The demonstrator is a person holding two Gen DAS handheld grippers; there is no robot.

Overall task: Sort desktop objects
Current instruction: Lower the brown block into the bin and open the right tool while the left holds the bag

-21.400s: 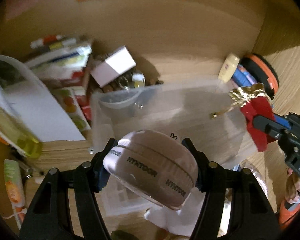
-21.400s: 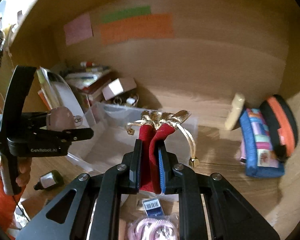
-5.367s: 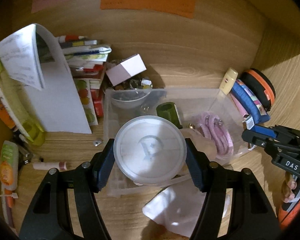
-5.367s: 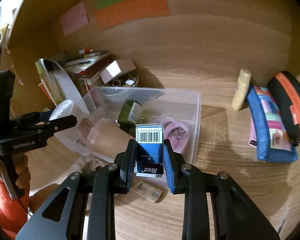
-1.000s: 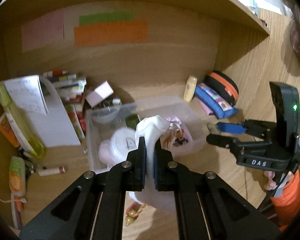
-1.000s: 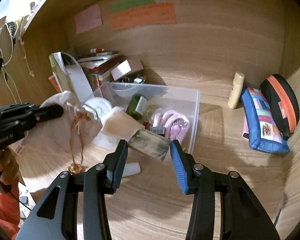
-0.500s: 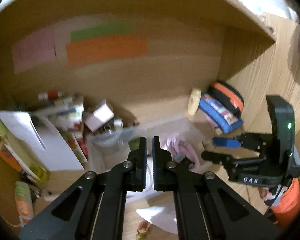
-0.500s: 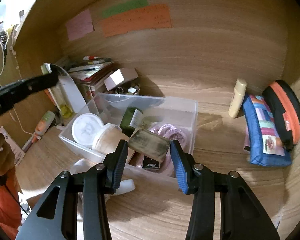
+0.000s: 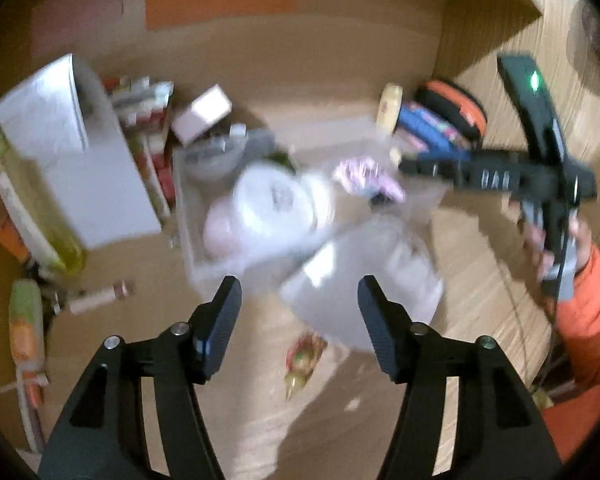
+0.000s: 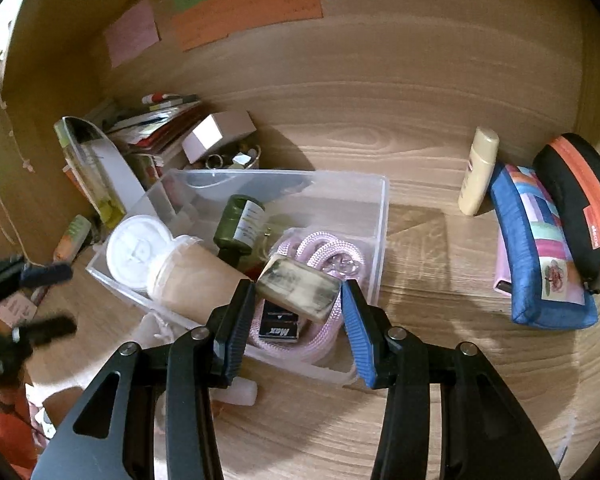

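Nearest, right hand-held gripper (image 10: 298,298) pinching a small worn block (image 10: 298,294), held just over the near rim of the clear bin (image 10: 382,208). Step in hand: likely dropping it in beside the pink cord (image 10: 320,254), green bottle (image 10: 240,222) and white-lidded jar (image 10: 138,250). Next: clear the rim, then spread. Left hand-held gripper (image 9: 298,312) spread, empty, above a white pouch (image 9: 364,280) on the bench (image 10: 440,380); blurred, so perhaps reaching.

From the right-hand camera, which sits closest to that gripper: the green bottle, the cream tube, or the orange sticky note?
From the right gripper:
1. Green bottle, lying in the clear bin, just ahead and slightly left.
2. Cream tube, standing farther back on the right.
3. Orange sticky note, high on the back wall.
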